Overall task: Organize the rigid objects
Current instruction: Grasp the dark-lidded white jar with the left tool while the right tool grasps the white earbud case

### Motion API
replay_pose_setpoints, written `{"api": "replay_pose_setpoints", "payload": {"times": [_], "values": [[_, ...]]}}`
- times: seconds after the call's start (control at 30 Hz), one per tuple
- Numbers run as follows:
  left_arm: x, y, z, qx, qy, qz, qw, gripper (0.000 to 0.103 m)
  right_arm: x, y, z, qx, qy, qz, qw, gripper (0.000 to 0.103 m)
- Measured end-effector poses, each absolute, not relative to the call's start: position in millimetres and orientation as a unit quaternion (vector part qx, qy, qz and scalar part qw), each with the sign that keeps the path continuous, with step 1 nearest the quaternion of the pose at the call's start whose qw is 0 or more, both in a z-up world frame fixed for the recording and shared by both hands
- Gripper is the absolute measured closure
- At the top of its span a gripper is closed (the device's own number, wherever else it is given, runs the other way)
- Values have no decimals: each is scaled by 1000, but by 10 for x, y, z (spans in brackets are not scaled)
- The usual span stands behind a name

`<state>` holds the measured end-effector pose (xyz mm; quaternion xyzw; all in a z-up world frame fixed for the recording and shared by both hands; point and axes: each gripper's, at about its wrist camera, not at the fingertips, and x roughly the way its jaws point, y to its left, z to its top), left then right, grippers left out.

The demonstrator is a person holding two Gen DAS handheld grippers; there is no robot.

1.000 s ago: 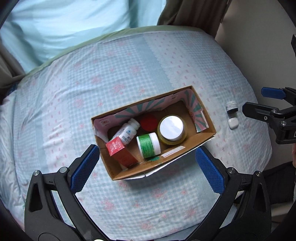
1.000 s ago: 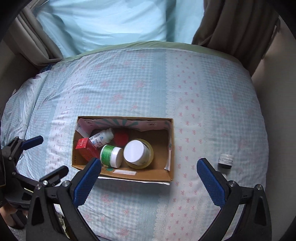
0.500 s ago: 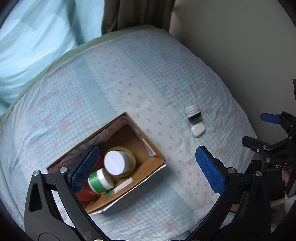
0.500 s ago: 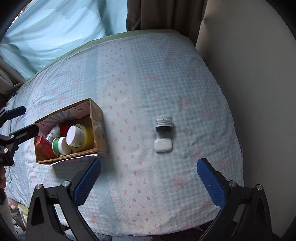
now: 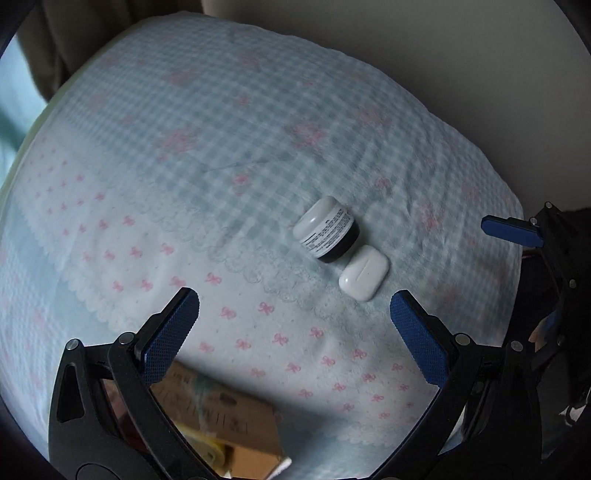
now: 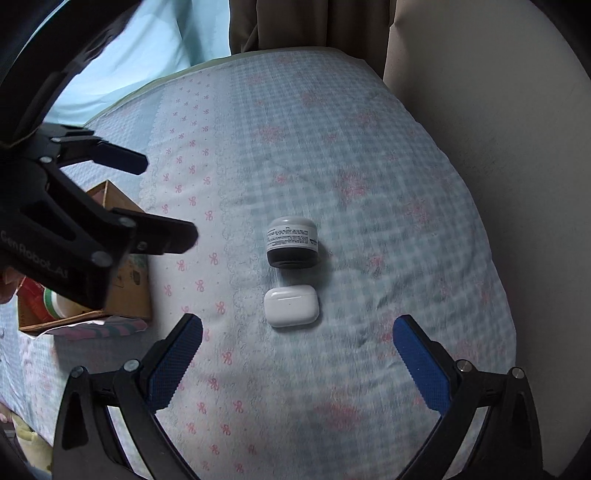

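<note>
A small jar with a white lid, white label and dark base (image 5: 327, 233) (image 6: 291, 242) stands on the bed. A white earbud case (image 5: 364, 272) (image 6: 291, 305) lies right beside it. My left gripper (image 5: 295, 321) is open and empty, hovering just short of both. My right gripper (image 6: 297, 349) is open and empty, just in front of the case. The cardboard box (image 6: 122, 266) with jars and a red item sits to the left; its edge shows under my left gripper (image 5: 221, 410). The left gripper also shows in the right wrist view (image 6: 147, 199).
The bed has a blue checked cover with pink bows (image 6: 369, 184). A beige wall (image 6: 498, 129) borders its right side and brown curtains (image 6: 314, 22) hang at the far end. The right gripper shows at the right edge of the left wrist view (image 5: 517, 229).
Both grippers have swung right, away from the box, and closed in on the jar and earbud case, which now fill the middle of both views. Both stay open.
</note>
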<state>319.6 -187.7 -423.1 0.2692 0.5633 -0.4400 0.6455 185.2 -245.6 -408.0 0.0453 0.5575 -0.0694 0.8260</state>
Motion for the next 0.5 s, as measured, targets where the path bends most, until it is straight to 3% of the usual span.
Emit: {"api": "replay_pose_setpoints", "payload": {"times": [0.1,0.33,0.5], "values": [[3213,-2136,-4542,301,545,-483,616,1,1858,-2442,-4407,40,541,-79,836,1],[3269,-2511,-5068,352,528,-538,555,19,1929,-2395,-4979,45,527,-87,844,8],[3259,-2599,-5201,365,522,-553,537,23,2004,-2384,-5181,50,524,-91,845,20]]}}
